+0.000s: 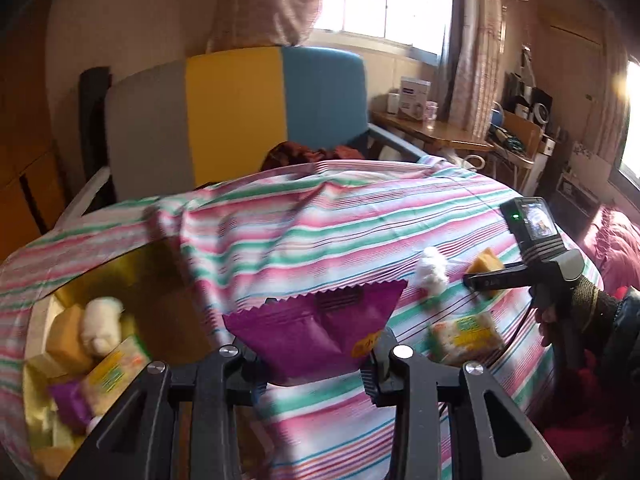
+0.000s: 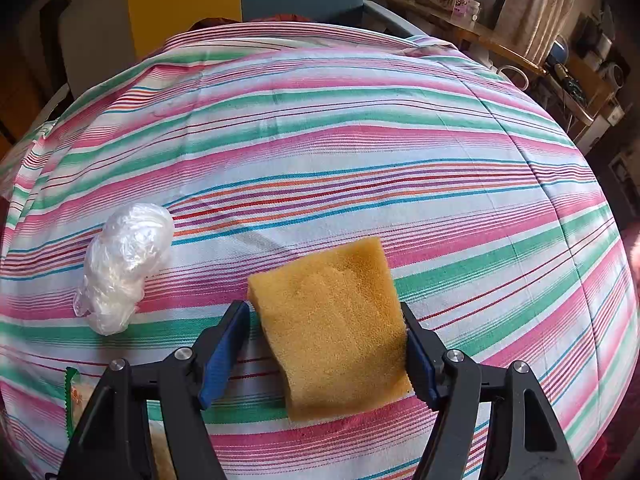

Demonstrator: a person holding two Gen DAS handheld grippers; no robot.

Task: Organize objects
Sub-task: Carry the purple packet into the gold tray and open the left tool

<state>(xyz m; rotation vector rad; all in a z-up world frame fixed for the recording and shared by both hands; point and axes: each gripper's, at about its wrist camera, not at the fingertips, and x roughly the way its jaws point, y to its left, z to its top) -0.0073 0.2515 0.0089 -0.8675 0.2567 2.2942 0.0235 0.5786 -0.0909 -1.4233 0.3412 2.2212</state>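
Note:
My left gripper [image 1: 312, 354] is shut on a purple snack packet [image 1: 316, 332], held above the striped cloth, right of a gold tin [image 1: 132, 276]. The tin holds a sponge, a white wad, a green-yellow packet and a purple packet. My right gripper [image 2: 326, 344] stands around a yellow sponge [image 2: 332, 328] lying on the cloth, with both blue pads at its sides; the left pad shows a small gap. The right gripper also shows in the left wrist view [image 1: 472, 280] at the sponge [image 1: 486, 262]. A white plastic wad [image 2: 120, 268] lies left of the sponge.
A green-yellow snack packet [image 1: 466, 336] lies on the striped cloth [image 2: 360, 140]. A grey, yellow and blue headboard [image 1: 240, 120] stands behind. A wooden desk [image 1: 432, 128] with boxes is at the back right. A red blanket [image 1: 616, 248] lies at the right.

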